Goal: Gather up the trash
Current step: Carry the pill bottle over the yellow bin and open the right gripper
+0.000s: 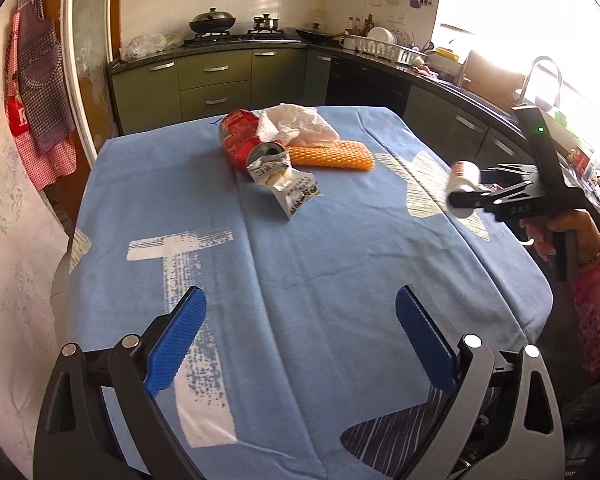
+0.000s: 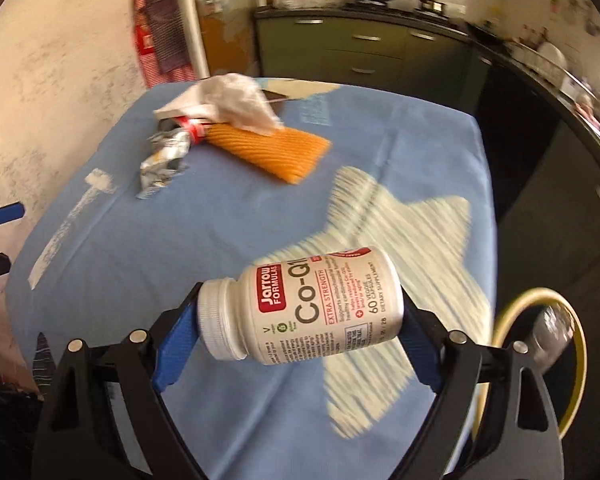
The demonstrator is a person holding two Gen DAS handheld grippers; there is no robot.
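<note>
Trash on the blue-clothed table [image 1: 300, 240] counts four pieces in one heap at the far end: one crushed red drink can [image 1: 240, 136], one crumpled white paper tissue [image 1: 296, 124] lying over it, one torn silver-and-white foil wrapper [image 1: 284, 184] in front of the can, and one flat orange ribbed pad [image 1: 332, 155] touching the can and partly under the tissue. A fifth piece, one white plastic supplement bottle [image 2: 304, 308] with a white screw cap and a red-and-grey label, is off the cloth, held on its side in the right gripper [image 2: 300, 332]; the blue pads press on its cap end and its base, jaws about half spread. It hangs above the table's right part, near the cloth's pale star print. Past the table edge, low on the right, stands one round yellow-rimmed bin [image 2: 580, 344] with something blurred inside. The left gripper [image 1: 300, 344] is spread wide and holds nothing, above the near end of the cloth, well apart from the heap
</note>
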